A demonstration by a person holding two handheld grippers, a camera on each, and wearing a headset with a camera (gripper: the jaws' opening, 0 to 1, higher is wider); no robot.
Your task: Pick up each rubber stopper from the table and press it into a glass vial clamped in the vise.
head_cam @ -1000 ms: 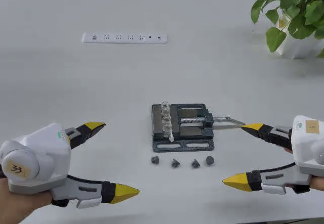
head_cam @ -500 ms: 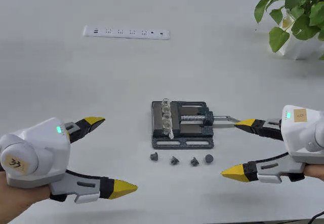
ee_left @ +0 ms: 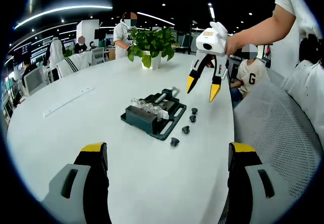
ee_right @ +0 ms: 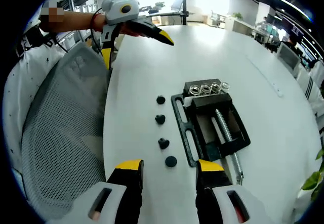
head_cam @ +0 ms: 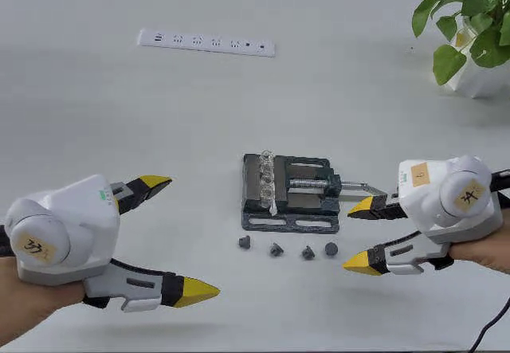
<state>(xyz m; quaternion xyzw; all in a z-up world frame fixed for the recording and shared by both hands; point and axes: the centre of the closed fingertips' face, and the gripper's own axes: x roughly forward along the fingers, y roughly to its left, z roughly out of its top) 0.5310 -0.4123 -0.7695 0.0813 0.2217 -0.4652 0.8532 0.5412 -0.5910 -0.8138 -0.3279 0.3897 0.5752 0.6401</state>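
Note:
Several dark rubber stoppers [head_cam: 276, 249] lie in a row on the white table, just in front of the black vise [head_cam: 303, 196]. A row of several clear glass vials [head_cam: 267, 182] stands clamped in the vise's left end. My right gripper [head_cam: 357, 236] hovers open just right of the stoppers, empty. In the right gripper view the nearest stopper [ee_right: 171, 161] lies just ahead of that gripper [ee_right: 170, 167], with the vise [ee_right: 212, 118] to the right. My left gripper [head_cam: 177, 236] is wide open and empty, left of the vise. Its own view shows the vise [ee_left: 152, 115] and stoppers [ee_left: 186, 129] ahead.
A white power strip [head_cam: 205, 42] lies at the far side of the table. A potted plant [head_cam: 470, 26] stands at the far right. The vise's screw handle [head_cam: 362, 186] sticks out rightward. A mesh chair [ee_right: 55, 133] stands along the near table edge. People stand in the background.
My right gripper has moved left toward the stoppers, rolled, and its jaws have narrowed a little. The left gripper has barely moved. The head camera has shifted slightly.

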